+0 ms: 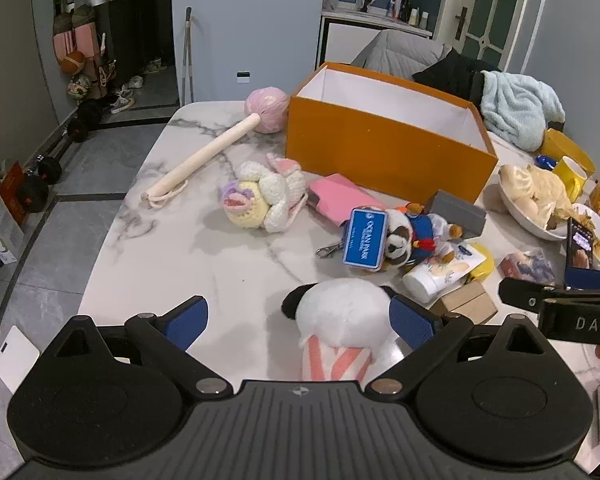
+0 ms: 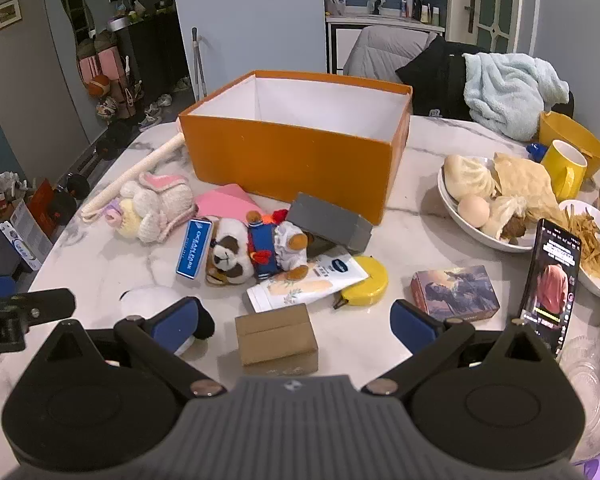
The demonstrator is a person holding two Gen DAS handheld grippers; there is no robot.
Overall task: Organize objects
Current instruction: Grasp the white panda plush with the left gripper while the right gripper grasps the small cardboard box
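Note:
An open orange box (image 1: 384, 152) (image 2: 292, 152) stands at the back of the marble table (image 1: 204, 248). My left gripper (image 1: 300, 320) is open, with a white panda plush (image 1: 340, 312) in a pink striped outfit lying between its fingers, against the right one. My right gripper (image 2: 296, 316) is open around a small brown cardboard box (image 2: 276, 336). Scattered ahead are a dressed panda plush (image 2: 256, 252) (image 1: 412, 240), a blue Ocean Park tag (image 2: 194, 252), a lotion tube (image 2: 312, 280), a yellow tape measure (image 2: 366, 280), a grey box (image 2: 328, 222), a pink pouch (image 2: 224, 198) and a crochet bunny (image 1: 260, 196).
A wooden stick with a pink ball (image 1: 204, 156) lies at the back left. Bowls of food (image 2: 492, 200), a yellow mug (image 2: 564, 168), an upright phone (image 2: 550, 284) and a picture box (image 2: 456, 292) crowd the right side. Chairs with clothes stand behind.

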